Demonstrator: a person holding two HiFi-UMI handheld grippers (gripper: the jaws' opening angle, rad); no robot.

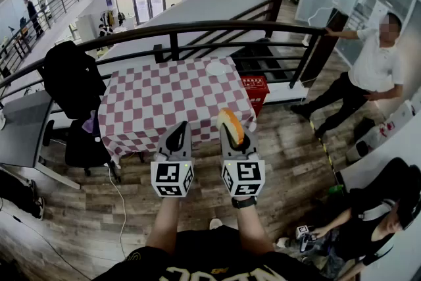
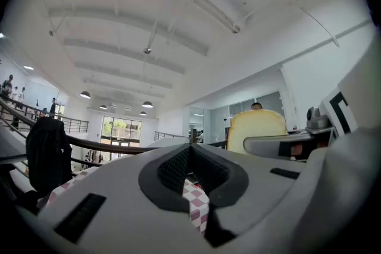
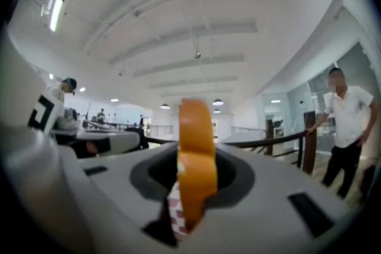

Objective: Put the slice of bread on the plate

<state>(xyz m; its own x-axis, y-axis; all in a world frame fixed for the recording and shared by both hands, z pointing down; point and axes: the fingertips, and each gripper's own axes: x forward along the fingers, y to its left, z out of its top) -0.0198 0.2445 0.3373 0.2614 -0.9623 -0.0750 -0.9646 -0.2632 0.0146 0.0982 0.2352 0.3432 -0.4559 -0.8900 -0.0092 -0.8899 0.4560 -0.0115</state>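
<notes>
The slice of bread (image 1: 231,126), pale with an orange-brown crust, stands on edge between the pads of my right gripper (image 1: 232,130), which is shut on it. In the right gripper view the bread (image 3: 195,157) fills the middle of the jaws, crust toward the camera. My left gripper (image 1: 179,129) is level beside it, its jaws together with nothing in them. From the left gripper view (image 2: 191,150) the bread (image 2: 256,127) shows flat-on at the right. Both grippers hover before the near edge of the checkered table (image 1: 151,108). A white plate (image 1: 215,68) sits at the table's far right.
A black chair draped with a jacket (image 1: 69,82) stands left of the table. A red crate (image 1: 255,90) sits by its right side. A dark railing (image 1: 197,29) runs behind. One person stands at the right (image 1: 368,69); another crouches at the lower right (image 1: 375,220).
</notes>
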